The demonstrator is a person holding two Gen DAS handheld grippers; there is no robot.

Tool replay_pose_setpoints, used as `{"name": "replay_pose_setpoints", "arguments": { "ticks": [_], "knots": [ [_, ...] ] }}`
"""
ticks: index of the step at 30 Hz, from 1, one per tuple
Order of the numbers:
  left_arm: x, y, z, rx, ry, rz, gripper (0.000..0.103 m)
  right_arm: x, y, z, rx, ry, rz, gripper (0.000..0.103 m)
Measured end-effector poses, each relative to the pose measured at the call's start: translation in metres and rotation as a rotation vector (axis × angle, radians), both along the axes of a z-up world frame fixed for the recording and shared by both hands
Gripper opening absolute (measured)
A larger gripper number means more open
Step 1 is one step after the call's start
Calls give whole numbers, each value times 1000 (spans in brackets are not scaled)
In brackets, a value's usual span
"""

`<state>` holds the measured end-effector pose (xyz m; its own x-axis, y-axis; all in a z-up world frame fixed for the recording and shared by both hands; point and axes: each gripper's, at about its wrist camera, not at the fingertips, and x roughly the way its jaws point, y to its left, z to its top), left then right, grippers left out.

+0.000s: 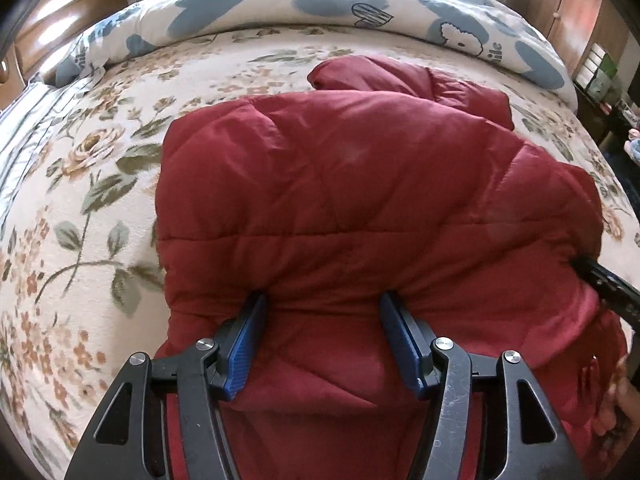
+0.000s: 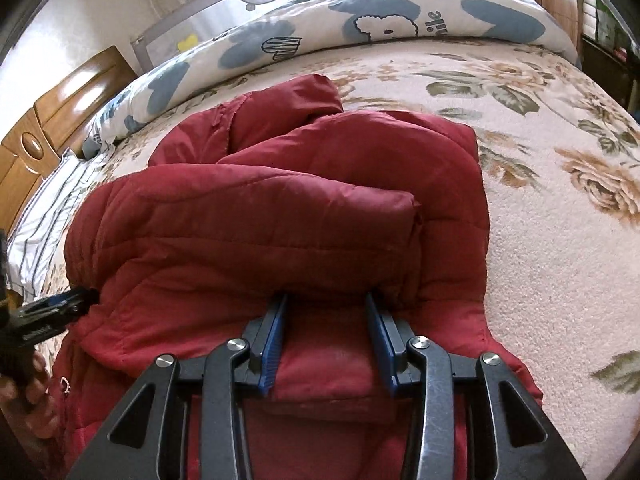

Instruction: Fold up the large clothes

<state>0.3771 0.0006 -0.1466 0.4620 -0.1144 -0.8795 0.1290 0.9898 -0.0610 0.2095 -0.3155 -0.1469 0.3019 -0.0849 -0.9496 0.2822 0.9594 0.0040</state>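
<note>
A dark red quilted puffer jacket (image 1: 340, 184) lies partly folded on a floral bedspread (image 1: 80, 208). My left gripper (image 1: 322, 304) has its jaws wide apart, with a thick fold of the jacket's near edge bulging between the blue pads (image 1: 248, 344). My right gripper (image 2: 326, 304) is likewise spread, with the jacket (image 2: 256, 216) filling the gap between its blue pads (image 2: 274, 344). One sleeve (image 2: 280, 108) sticks out at the far side. Each gripper shows at the edge of the other's view: the right one (image 1: 608, 288) and the left one (image 2: 56, 308).
A rolled white duvet with blue flowers (image 1: 320, 4) lies along the far side of the bed. A wooden headboard (image 2: 60, 100) and a striped pillow (image 2: 44, 216) are at the left. A grey bed rail (image 2: 224, 4) stands behind the duvet. Shelves (image 1: 600, 68) are at the right.
</note>
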Motion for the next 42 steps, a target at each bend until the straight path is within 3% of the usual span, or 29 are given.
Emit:
{"name": "replay_pose_setpoints", "arguments": {
  "ticks": [12,20,32,42],
  "knots": [
    [5,-4,-7,25,1,2,61,1,-2,-4,12,20,-2,41],
    [-6,6,15,2,2,8,62,-18,4,34,38,-24,-21,44],
    [-78,44,47,-59,-20,72,62,-67,15,73,105,-46,-14,55],
    [-132,75,47,-110,26,139,64,-109,26,86,141,-26,-10,64]
  ]
}}
